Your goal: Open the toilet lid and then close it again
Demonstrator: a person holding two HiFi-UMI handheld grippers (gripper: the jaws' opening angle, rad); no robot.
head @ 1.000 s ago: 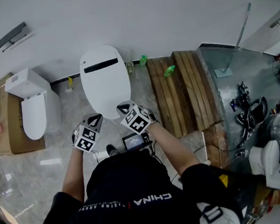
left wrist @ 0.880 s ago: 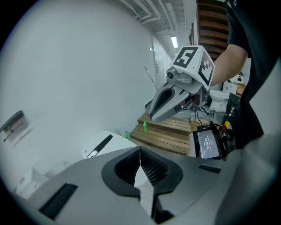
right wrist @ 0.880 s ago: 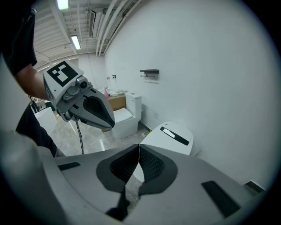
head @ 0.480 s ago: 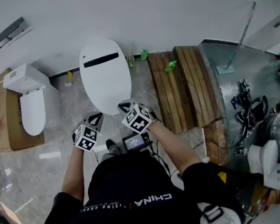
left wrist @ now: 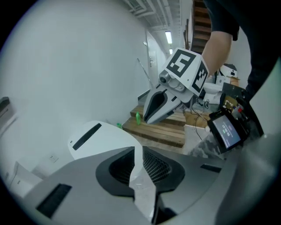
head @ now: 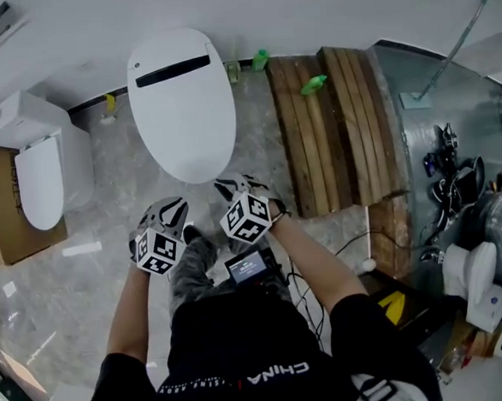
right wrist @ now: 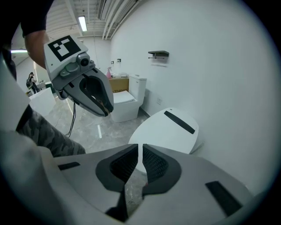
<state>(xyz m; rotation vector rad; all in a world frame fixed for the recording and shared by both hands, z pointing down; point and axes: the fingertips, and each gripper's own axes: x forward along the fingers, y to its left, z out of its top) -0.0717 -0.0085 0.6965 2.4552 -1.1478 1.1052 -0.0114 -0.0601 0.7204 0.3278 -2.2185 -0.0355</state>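
Toilet lid (head: 180,106) lies just ahead of left tongs (left wrist: 136,151) and right tongs (right wrist: 140,149), both closed.

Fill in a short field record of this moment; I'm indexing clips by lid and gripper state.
toilet lid: down, closed
left gripper: shut, empty, short of the lid's front edge
right gripper: shut, empty, close to the lid's front edge
second toilet: left of the main one, lid down
wooden pallet: on the floor to the right
green bottle: lying on the pallet
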